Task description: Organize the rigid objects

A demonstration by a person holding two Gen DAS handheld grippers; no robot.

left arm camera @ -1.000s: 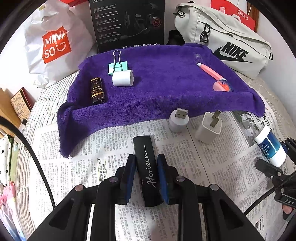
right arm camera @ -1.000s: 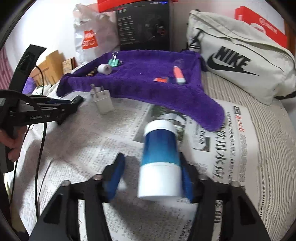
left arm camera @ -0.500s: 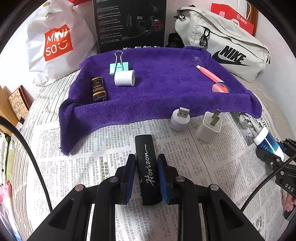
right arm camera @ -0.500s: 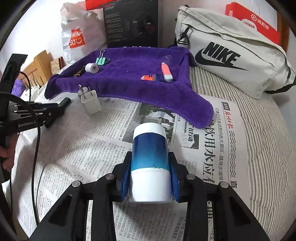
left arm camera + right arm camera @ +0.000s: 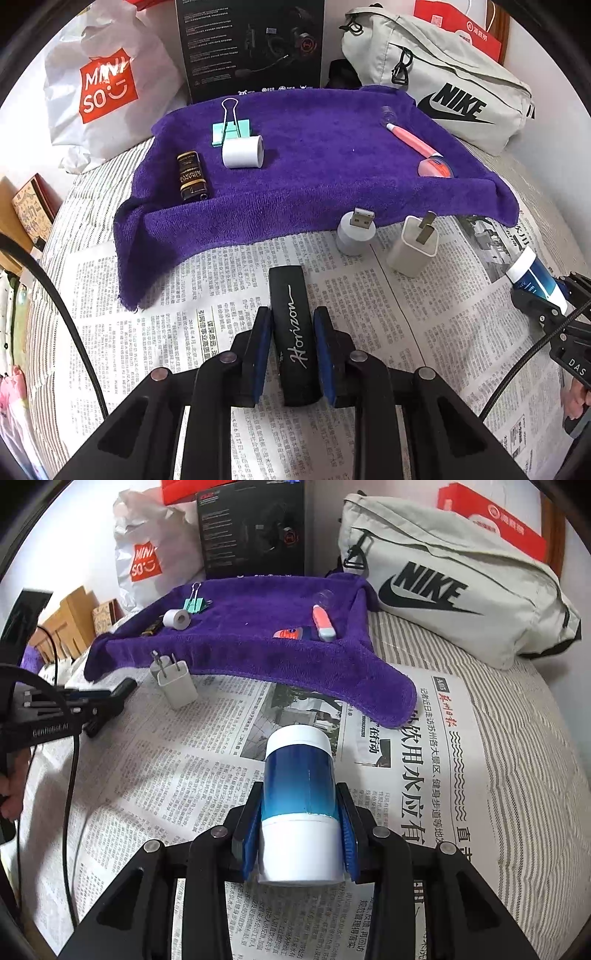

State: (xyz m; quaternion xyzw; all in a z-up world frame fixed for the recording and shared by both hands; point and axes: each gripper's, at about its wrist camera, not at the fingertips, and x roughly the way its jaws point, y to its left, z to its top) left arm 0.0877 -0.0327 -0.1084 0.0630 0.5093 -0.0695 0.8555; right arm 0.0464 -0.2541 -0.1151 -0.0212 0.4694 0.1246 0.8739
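The left claw (image 5: 291, 349) is squeezing a flat black bar (image 5: 293, 332) with the word "Horizon" on it in white. Its blue pads (image 5: 263, 347) are pressing on both long sides of the bar. The bar is hanging over the newspaper (image 5: 207, 295), which is lying flat and thin on a striped bed.

The right claw (image 5: 300, 836) is closed tight around a round bottle (image 5: 300, 805). The bottle is smooth, with a blue middle and white ends, and it is lying on its side between the pads, pointing at the purple towel (image 5: 258, 653).

The towel is soft and fuzzy and is sitting past the newspaper. Lying on it are a small white roll (image 5: 243, 151), a green clip (image 5: 231, 127) with wire handles just behind the roll, a little dark bottle (image 5: 192, 177) with gold writing, a long pink pen (image 5: 410, 140) and a flat orange thing (image 5: 436, 168) beside the pen's tip.

A white square plug (image 5: 415, 245) with two metal prongs and a round white USB plug (image 5: 355, 232) are standing on the newspaper, just beside the towel's front edge.

A gray cloth bag (image 5: 454, 583) and a crinkly white shopping bag (image 5: 107, 85) are sitting behind the towel.
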